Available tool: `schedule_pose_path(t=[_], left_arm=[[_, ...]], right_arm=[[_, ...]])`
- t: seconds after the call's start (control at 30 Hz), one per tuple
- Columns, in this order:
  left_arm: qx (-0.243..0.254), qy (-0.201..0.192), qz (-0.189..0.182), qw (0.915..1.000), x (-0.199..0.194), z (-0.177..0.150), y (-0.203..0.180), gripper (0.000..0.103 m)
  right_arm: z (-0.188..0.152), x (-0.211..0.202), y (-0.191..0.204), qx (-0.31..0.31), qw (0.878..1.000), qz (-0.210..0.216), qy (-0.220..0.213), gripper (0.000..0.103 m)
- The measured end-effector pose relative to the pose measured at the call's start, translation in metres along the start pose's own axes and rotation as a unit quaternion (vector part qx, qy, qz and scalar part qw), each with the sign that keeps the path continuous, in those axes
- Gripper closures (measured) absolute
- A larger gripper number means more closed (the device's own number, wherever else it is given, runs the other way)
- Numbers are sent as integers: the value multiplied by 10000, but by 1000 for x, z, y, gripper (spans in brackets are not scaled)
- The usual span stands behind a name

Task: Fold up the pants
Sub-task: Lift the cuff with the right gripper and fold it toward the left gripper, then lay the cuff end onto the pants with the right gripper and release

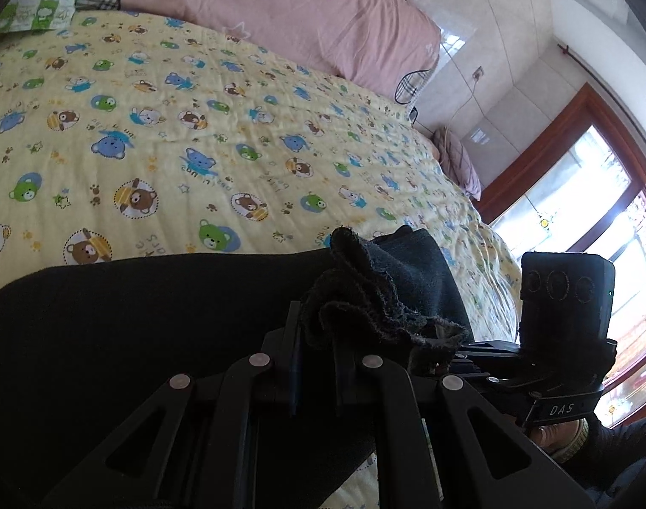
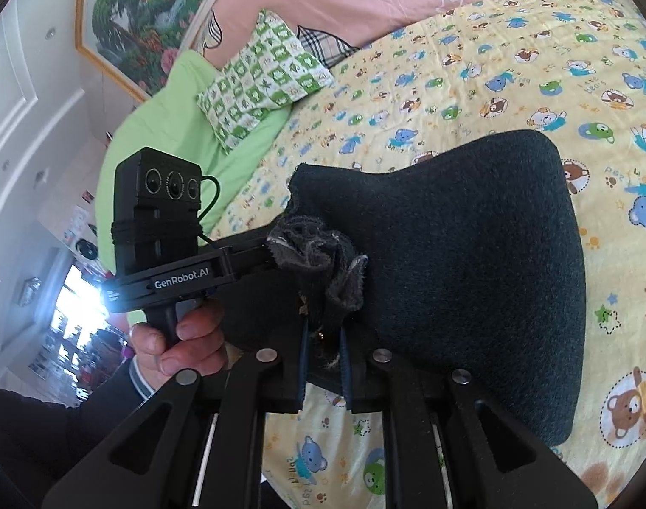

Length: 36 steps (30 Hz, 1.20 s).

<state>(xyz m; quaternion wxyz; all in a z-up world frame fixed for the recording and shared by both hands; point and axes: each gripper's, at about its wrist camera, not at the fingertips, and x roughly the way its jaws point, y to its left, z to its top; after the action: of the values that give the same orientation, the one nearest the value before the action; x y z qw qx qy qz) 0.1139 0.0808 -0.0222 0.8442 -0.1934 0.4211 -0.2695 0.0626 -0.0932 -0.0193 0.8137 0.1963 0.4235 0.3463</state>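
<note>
both tongs are narrow and pinch frayed cloth at low centre of each frame: the left gripper (image 1: 318,364) and right gripper (image 2: 323,339) hold the pants (image 2: 471,263) lifted over the bedsheet (image 1: 195,127). it seems already doubled; laying flat and further folds remain.

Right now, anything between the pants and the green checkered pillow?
Nothing: in the right wrist view only bare bear-print sheet runs from the dark pants to the green checkered pillow. Both grippers are clamped on the pants' frayed edge.
</note>
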Motion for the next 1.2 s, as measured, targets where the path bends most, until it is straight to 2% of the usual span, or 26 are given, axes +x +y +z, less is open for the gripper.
schedule_pose_path(t=[0.2, 0.27, 0.33, 0.4, 0.47, 0.6, 0.73, 0.83, 1.2], left_arm=[[-151, -24, 172, 9997, -3, -7, 7, 93], [-216, -54, 250, 9994, -6, -9, 9, 91], [-299, -95, 322, 9990, -10, -11, 12, 91], [-418, -185, 447, 9980, -17, -13, 15, 82], [-525, -284, 548, 9967, -27, -16, 19, 77], [-778, -526, 737, 9929, -50, -25, 26, 75], [-1000, -725, 910, 9882, -73, -38, 32, 75], [-1202, -920, 1053, 9829, -95, -51, 38, 65], [-1986, -1406, 1378, 9601, -161, -97, 60, 65]], right_arm=[[1, 8, 1, -25, 9996, -241, 152, 87], [0, 8, 3, -47, 9995, -244, 177, 82], [0, 9, 5, -79, 9996, -189, 185, 72], [-1, 10, 9, -146, 9995, -176, 196, 67], [-1, 12, 14, -224, 9993, -204, 232, 65], [-2, 16, 21, -236, 9992, -39, 333, 63], [-3, 23, 33, -346, 9986, 66, 404, 63], [-2, 28, 39, -411, 9980, 127, 453, 63], [7, 48, 65, -687, 9954, 278, 607, 63]])
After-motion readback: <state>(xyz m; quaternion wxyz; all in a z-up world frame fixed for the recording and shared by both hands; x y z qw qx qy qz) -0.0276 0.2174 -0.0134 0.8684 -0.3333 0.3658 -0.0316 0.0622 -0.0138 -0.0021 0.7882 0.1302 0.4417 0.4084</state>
